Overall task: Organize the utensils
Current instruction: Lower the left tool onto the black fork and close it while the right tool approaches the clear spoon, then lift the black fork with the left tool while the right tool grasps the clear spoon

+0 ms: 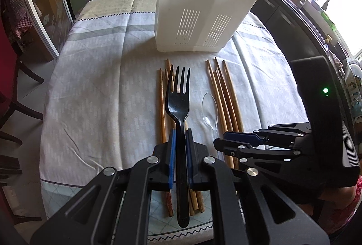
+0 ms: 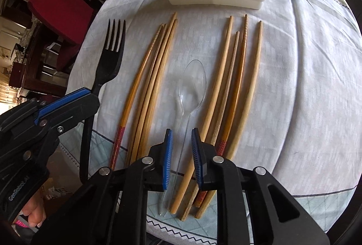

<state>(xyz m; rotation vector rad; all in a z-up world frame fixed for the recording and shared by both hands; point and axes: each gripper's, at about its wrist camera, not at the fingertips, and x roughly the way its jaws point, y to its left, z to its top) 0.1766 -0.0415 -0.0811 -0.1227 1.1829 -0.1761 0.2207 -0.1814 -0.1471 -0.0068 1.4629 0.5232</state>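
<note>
Left wrist view: left gripper [image 1: 179, 150] fingers clamped on black fork [image 1: 178, 104] | right gripper [image 2: 182, 154] fingers apart astride clear spoon [image 2: 192, 84] | next: close, carry both to white caddy [image 1: 203, 7]

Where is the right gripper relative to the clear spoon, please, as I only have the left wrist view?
Observer: The right gripper straddles the clear spoon at its handle, one finger on either side.
Operator: Is it shut on the handle?
Observer: No, the jaws stand open, with a gap on each side of the handle.
Operator: Is anything else near the fingers?
Observer: Yes, the nearest chopstick of the right-hand bundle runs under the right finger.
</note>
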